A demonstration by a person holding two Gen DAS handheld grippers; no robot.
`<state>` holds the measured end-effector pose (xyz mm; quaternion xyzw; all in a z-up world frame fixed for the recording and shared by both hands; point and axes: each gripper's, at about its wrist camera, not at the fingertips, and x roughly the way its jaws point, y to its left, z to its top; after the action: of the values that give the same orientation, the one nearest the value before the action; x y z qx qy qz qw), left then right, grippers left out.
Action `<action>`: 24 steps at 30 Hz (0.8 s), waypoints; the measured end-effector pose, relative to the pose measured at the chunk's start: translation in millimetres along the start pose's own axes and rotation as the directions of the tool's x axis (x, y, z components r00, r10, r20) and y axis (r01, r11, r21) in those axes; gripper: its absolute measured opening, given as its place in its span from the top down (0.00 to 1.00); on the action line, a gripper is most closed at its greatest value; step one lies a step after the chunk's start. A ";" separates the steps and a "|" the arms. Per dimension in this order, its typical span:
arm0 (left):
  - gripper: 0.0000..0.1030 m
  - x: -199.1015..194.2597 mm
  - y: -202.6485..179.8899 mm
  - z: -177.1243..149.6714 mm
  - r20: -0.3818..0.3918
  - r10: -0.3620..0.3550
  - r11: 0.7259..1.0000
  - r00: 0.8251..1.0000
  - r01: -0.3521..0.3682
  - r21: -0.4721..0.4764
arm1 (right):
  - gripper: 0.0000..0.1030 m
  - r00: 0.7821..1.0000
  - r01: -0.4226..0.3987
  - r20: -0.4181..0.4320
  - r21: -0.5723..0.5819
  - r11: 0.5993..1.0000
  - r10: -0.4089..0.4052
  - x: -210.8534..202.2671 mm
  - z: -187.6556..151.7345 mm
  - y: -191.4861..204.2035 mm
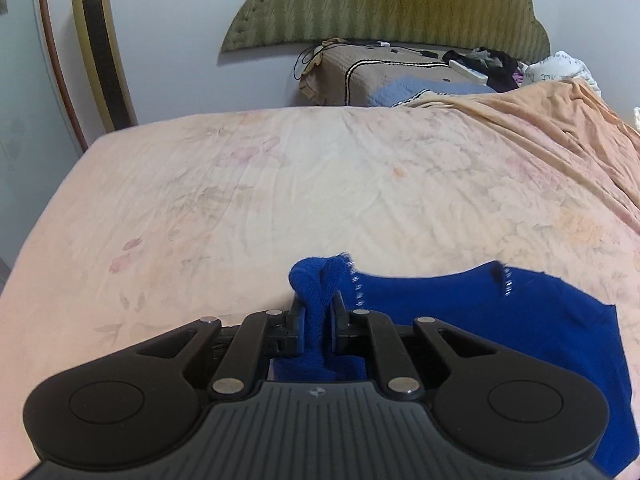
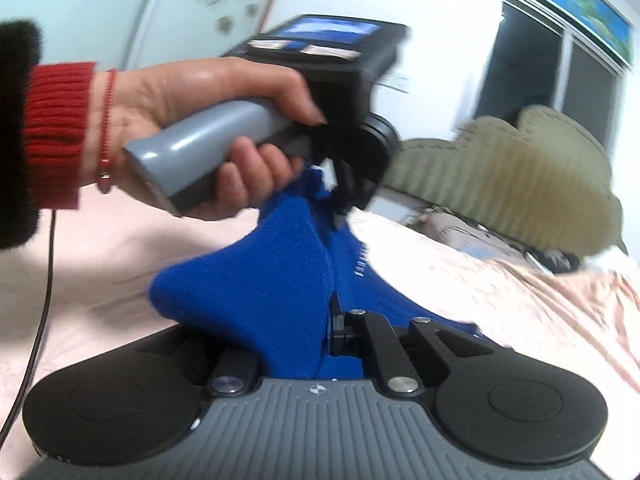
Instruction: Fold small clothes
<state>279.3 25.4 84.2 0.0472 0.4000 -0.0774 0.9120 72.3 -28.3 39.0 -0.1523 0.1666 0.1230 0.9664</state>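
Blue garment bunched in both clamped jaws, right gripper's left finger hidden

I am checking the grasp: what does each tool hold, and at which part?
Both hold the blue garment. The left tool pinches a bunched fold at its top edge. The right tool grips another bunched part; which part cannot be told.

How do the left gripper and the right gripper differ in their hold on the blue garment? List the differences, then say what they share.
The left gripper pinches a narrow bunched ridge of the blue garment, both fingers in sight; the right gripper has a broad flap draped over it, hiding one finger. The left wrist view is sharp; the right wrist view is blurred. Shared: both are shut on the same garment, above the bed.
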 end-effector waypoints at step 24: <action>0.90 54.4 -237.2 -2.2 0.013 0.029 0.945 1.000 -0.031 0.326 | 0.93 0.999 0.032 -0.052 0.629 0.777 0.000 -35.4 -117.9 -182.1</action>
<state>271.6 -213.2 36.9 0.2030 0.3774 -0.1288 0.8943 59.0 -242.6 -8.0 0.1748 0.2205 0.0483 0.9584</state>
